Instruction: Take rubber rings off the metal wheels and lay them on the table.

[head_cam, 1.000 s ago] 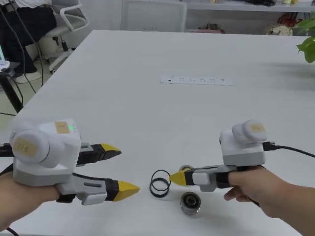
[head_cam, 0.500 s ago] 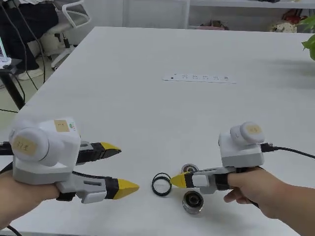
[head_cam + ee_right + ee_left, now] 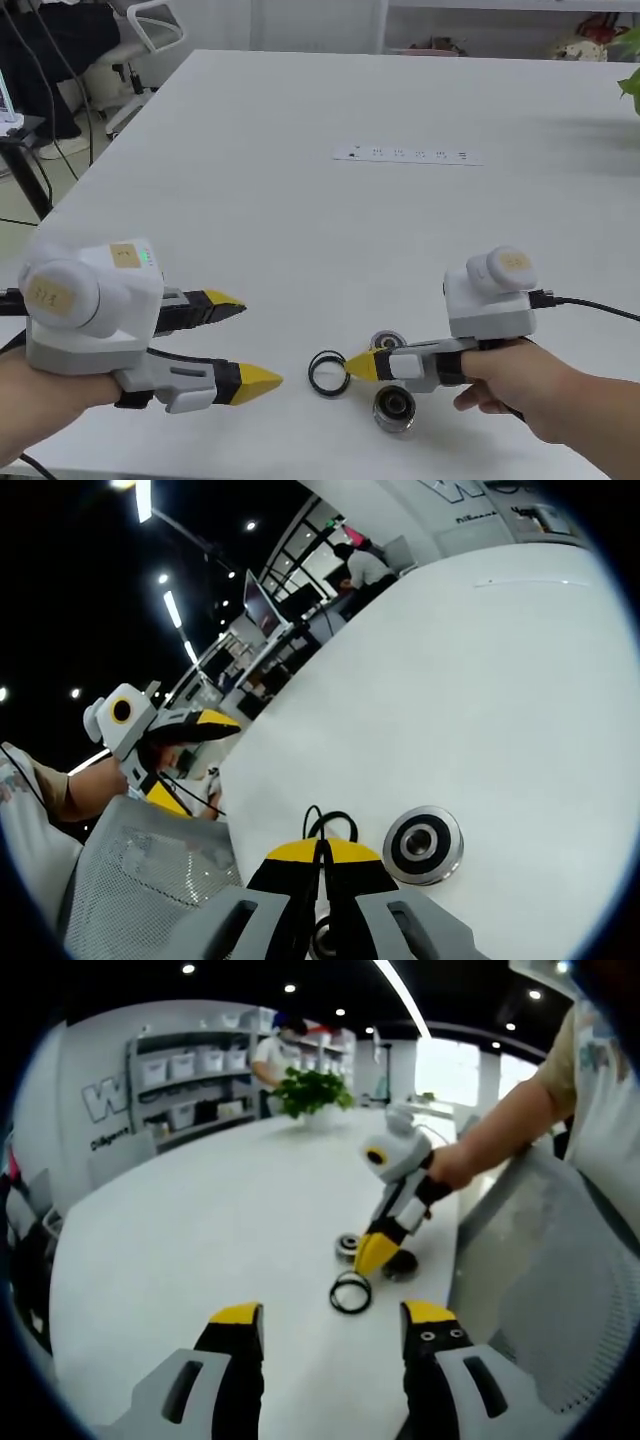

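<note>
1. My right tongs (image 3: 320, 856) are closed tight, with a black strand of the rubber ring (image 3: 326, 373) pinched between the yellow tips.
2. The rest of the ring lies low over the desk (image 3: 300, 200), just ahead of those tips. I cannot tell whether it rests flat or hangs a little, nor whether it is one loop or two.
3. My left tongs (image 3: 256, 341) are spread wide and hold nothing, a short way to the left of the ring.
4. The far wheel (image 3: 385, 343) sits just behind my right tongs and the near wheel (image 3: 393, 407) just in front of them. Both are close to the desk's front edge.
5. Risk: thin rubber may cling to the tips when I open, then drag or flick away instead of lying down.
6. Risk: swinging the right tongs sideways could knock a wheel. The near wheel is round and close to the edge, so it might roll off.
7. Risk: bringing the left tongs in carelessly could snag the loop and stretch it.
8. Further off are a power strip (image 3: 408, 155) mid-desk and a plant (image 3: 630, 85) at the far right, neither in my way.
</note>
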Available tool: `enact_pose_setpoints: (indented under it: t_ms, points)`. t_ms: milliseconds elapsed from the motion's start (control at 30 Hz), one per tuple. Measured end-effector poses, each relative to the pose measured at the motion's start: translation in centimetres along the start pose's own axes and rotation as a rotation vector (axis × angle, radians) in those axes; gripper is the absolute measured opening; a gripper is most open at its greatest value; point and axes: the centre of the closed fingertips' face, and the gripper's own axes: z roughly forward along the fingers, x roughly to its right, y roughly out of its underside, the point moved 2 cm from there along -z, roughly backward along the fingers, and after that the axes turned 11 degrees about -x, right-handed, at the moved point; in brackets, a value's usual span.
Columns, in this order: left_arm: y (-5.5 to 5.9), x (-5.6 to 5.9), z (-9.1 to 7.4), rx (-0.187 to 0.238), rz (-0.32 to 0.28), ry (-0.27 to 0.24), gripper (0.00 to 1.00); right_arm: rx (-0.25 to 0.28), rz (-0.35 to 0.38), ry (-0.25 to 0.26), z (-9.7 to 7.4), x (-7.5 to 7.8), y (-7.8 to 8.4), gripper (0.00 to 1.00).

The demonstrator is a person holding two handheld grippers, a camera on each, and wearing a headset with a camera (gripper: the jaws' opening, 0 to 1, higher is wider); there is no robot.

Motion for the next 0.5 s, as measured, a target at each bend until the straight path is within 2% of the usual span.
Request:
enact_pose_setpoints:
  t_ms: [167, 500]
  points:
    - [0.00, 0.06, -0.02, 0.000, 0.000, 0.001, 0.56, 0.009, 0.016, -0.011, -0.05, 0.00, -0.09, 0.00]
    - [0.21, 0.08, -0.03, -0.005, -0.005, 0.000, 0.55, 0.008, 0.022, 0.000, -0.07, 0.37, 0.00, 0.00]
